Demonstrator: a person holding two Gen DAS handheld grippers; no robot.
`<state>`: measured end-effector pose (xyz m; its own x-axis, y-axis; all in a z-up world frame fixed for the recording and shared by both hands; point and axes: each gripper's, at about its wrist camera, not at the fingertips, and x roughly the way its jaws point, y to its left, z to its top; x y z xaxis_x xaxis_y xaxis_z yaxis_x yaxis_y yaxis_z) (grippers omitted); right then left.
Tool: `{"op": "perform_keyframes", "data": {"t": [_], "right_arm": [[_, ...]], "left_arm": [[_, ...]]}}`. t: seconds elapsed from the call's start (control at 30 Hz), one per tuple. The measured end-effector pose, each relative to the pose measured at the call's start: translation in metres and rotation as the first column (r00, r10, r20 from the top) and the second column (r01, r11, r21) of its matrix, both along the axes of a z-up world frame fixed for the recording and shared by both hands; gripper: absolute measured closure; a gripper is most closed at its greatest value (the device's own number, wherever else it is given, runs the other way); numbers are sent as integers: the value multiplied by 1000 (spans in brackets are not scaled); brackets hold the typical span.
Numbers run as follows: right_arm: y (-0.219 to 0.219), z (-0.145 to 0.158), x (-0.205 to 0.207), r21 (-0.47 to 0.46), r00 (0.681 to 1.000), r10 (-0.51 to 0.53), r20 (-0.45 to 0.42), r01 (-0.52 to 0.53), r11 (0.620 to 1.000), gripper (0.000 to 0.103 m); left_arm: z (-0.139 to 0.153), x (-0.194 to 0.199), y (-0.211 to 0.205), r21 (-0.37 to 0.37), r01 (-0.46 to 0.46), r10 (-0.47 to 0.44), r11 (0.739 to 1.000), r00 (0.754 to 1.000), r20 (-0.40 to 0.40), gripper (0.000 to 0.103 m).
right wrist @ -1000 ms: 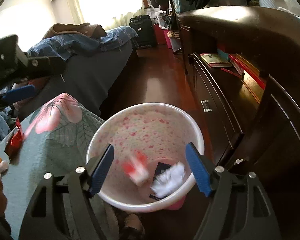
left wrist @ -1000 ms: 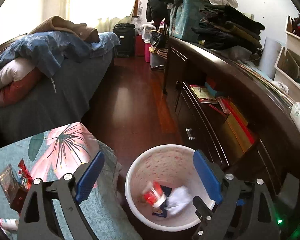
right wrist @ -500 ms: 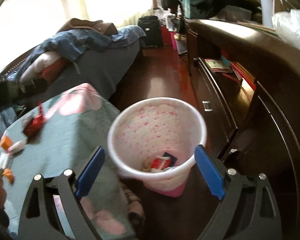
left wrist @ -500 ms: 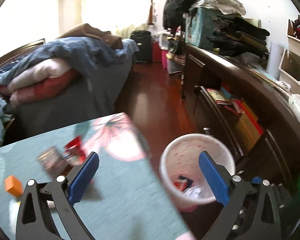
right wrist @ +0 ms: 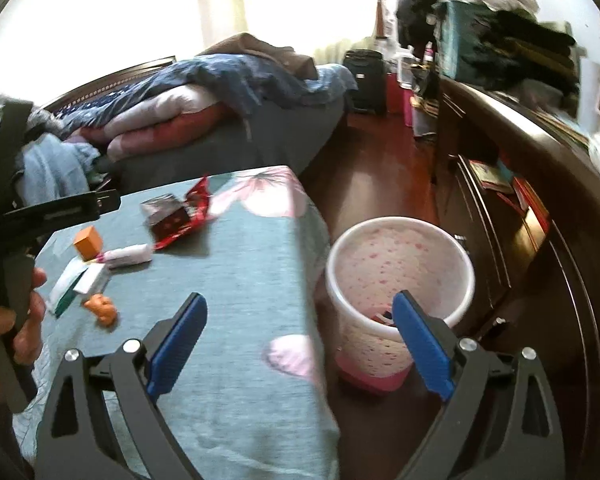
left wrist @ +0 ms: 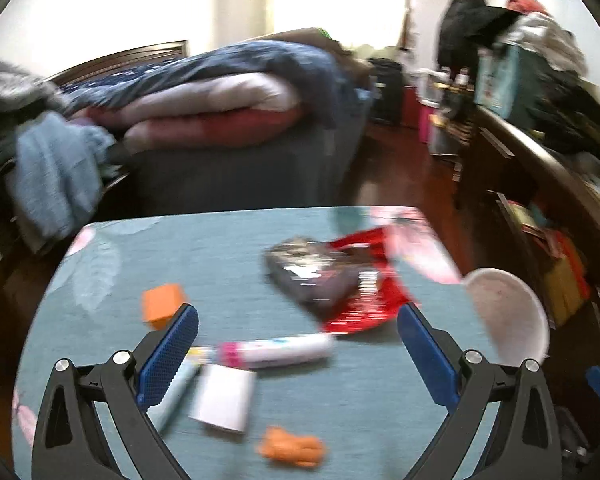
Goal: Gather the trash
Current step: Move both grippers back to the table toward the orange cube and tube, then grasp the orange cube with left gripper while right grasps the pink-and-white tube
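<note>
Left wrist view: left gripper (left wrist: 298, 354) swung away from the bin (left wrist: 508, 316) to above the table (left wrist: 228, 240), jaws spread wide, empty; red wrapper (left wrist: 364, 304) & tube (left wrist: 276, 350) lie left of bin. Right wrist view: right gripper (right wrist: 300, 344), jaws just opened more, nothing between, backed off from bin (right wrist: 400, 264); next trash pick can start.

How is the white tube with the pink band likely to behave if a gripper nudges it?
The tube looks round and lies on its side, so it would probably roll. It lies on a flat cloth-covered table, which may slow it. It likely weighs little.
</note>
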<state>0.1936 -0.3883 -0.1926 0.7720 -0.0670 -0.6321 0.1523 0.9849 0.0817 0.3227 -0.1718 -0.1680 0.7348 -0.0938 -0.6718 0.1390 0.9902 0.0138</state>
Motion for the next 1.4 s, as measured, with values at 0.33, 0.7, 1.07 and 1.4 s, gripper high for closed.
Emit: {"op": "perform_keyframes", "data": {"t": [0.33,0.7,1.07,1.4], "right_arm": [[58,9,22,-54,994,104,-8,-105,993,9],[137,-12,79,-27,972,212,-104,-216,976,9],[185,-32,158,13,967,177,-183,-177,984,9],[210,-54,191,-20,954,167,-247,-178,984,9]], "left_arm": [[-46,64,70,-46,-170,163,984,978,-130,4],[-66,79,101,-129,-162,132,978,967,-217,69],[-18,35,158,-147,-163,154,976,985,-72,69],[-21,30,179,-162,-153,144,975,987,-67,69]]}}
